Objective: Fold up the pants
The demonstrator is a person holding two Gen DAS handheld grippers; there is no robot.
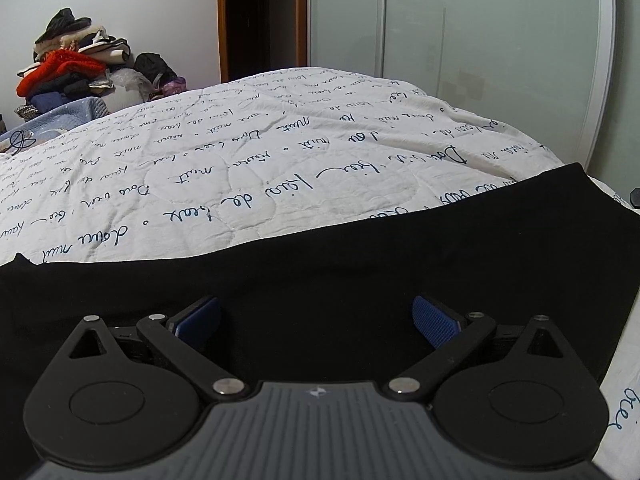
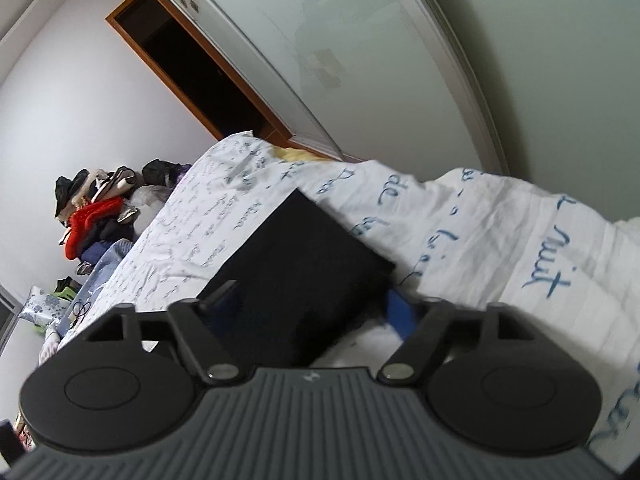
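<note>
Black pants (image 1: 320, 264) lie flat across the near part of a bed with a white quilt (image 1: 240, 160) printed with blue handwriting. My left gripper (image 1: 316, 322) is open just above the black cloth, its blue pads (image 1: 434, 326) spread wide with nothing between them. In the right wrist view the pants (image 2: 296, 264) show as a flat folded black block on the quilt (image 2: 500, 232). My right gripper (image 2: 312, 312) is open, its fingers on either side of the near end of the pants. The view is tilted.
A pile of clothes (image 1: 68, 68) with a red item sits beyond the bed's far left corner. Frosted sliding wardrobe doors (image 1: 460, 40) stand behind the bed, with a dark open section (image 1: 260, 16). A black cable (image 1: 18, 142) lies at the left edge.
</note>
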